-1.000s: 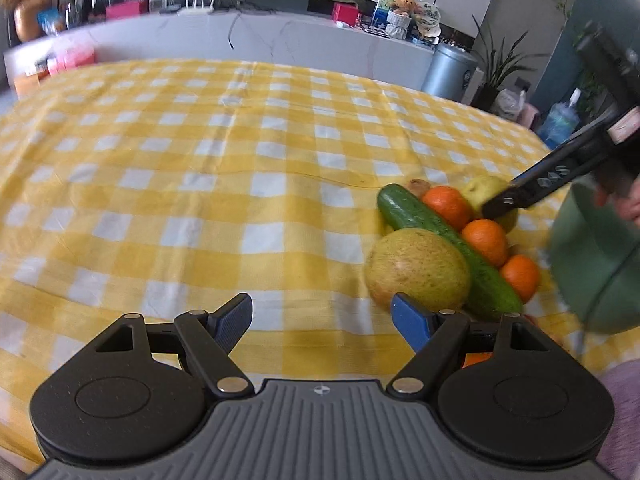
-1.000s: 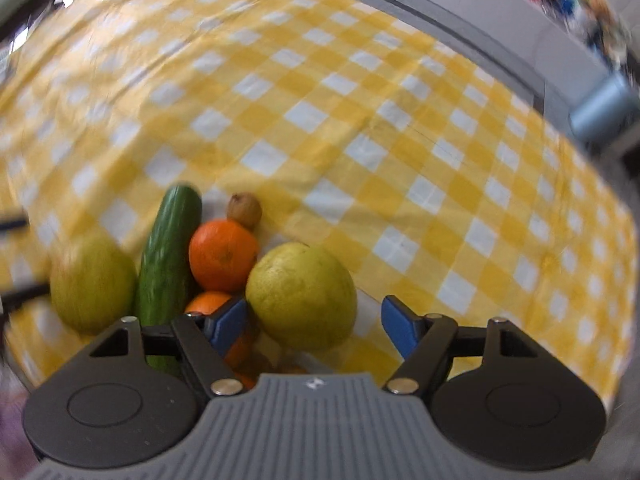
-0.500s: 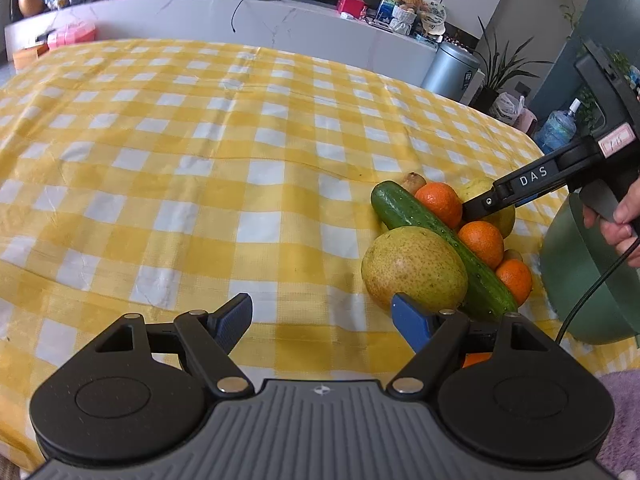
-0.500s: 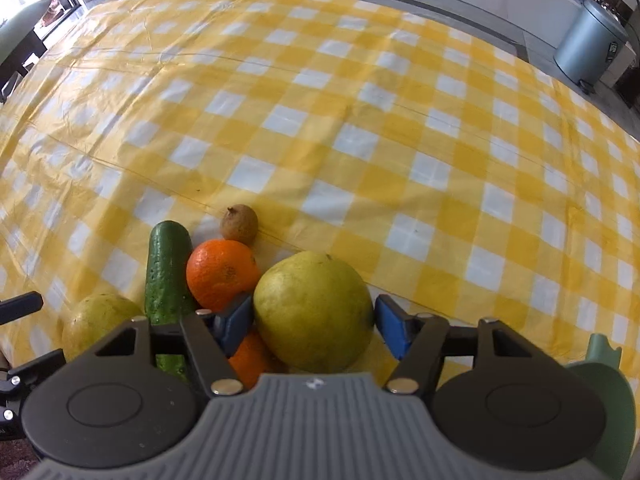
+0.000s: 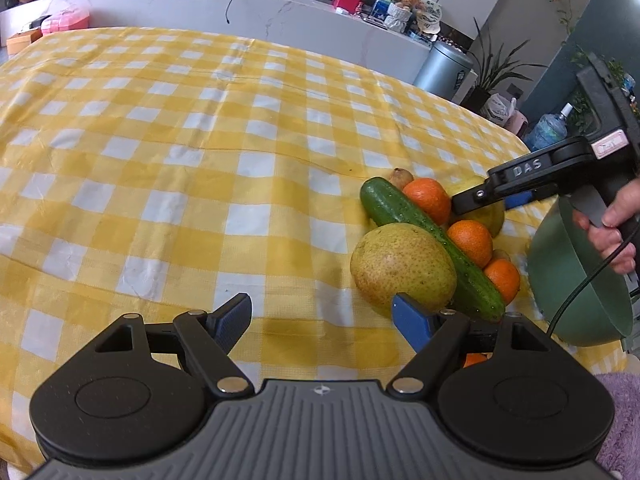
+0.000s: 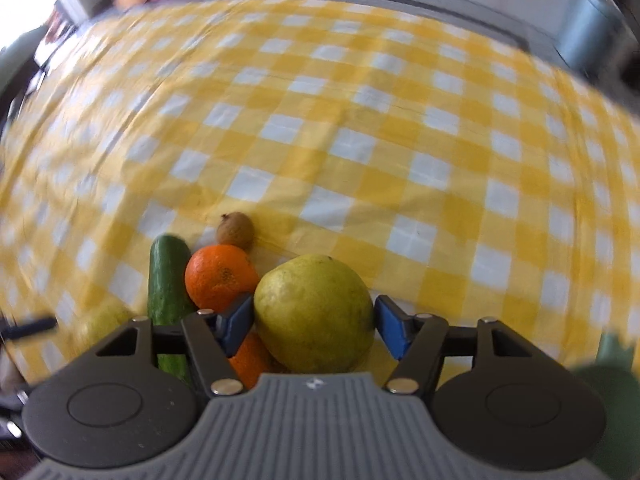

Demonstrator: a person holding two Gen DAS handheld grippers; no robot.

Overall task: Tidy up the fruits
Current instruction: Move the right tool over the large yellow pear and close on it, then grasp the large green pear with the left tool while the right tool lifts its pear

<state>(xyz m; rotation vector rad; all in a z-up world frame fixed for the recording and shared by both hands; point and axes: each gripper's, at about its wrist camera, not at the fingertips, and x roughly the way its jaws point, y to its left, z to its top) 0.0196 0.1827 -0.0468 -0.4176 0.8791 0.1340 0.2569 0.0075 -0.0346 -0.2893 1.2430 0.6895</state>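
A pile of fruit lies on the yellow checked tablecloth (image 5: 200, 184): a speckled pear (image 5: 402, 270), a cucumber (image 5: 430, 246), three oranges (image 5: 428, 200), a small brown fruit (image 5: 401, 177) and a yellow-green pear (image 6: 314, 314). My right gripper (image 6: 314, 322) has its blue pads on both sides of the yellow-green pear, touching or nearly so; it also shows in the left wrist view (image 5: 480, 204). My left gripper (image 5: 322, 316) is open and empty, just in front of the speckled pear. A green bowl (image 5: 576, 280) stands right of the pile.
A counter with boxes and a toy (image 5: 404, 4) runs behind the table. A grey bin (image 5: 442, 70), plants and a water bottle (image 5: 548, 130) stand at the back right. A purple cloth (image 5: 622, 420) lies at the lower right.
My right gripper has moved in over the yellow-green pear and its jaws have narrowed around it. The left gripper has shifted a little and stays open.
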